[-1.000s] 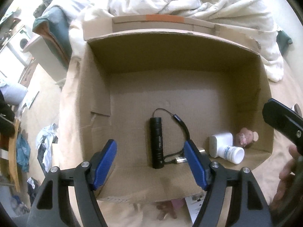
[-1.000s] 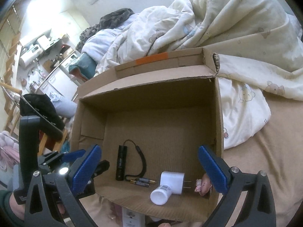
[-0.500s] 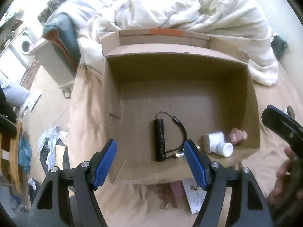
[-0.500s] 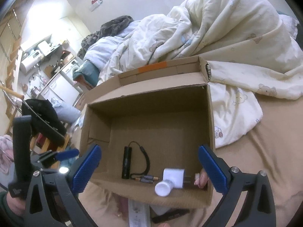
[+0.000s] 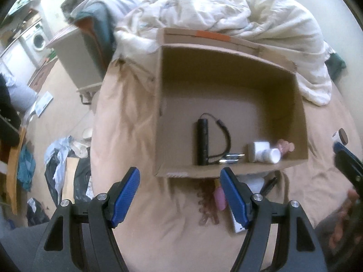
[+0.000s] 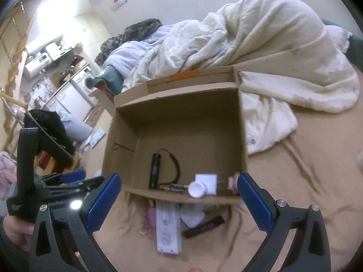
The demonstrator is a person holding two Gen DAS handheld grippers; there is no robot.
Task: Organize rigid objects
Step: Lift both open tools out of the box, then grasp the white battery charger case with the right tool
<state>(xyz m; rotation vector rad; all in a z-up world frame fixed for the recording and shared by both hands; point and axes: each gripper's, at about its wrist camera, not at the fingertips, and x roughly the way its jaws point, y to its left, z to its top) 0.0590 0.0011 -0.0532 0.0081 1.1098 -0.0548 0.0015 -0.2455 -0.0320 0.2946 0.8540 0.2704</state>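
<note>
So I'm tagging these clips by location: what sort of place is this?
Most likely a small studio flat: a bed with a rumpled duvet, a washing machine and a kitchen counter behind.

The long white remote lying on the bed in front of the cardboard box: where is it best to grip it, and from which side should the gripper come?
Grip the white remote across its narrow width, near the middle, coming from above. It lies flat on the bed sheet, its far end close to the cardboard box, a pink object on its left. The open right gripper probably suits best.
</note>
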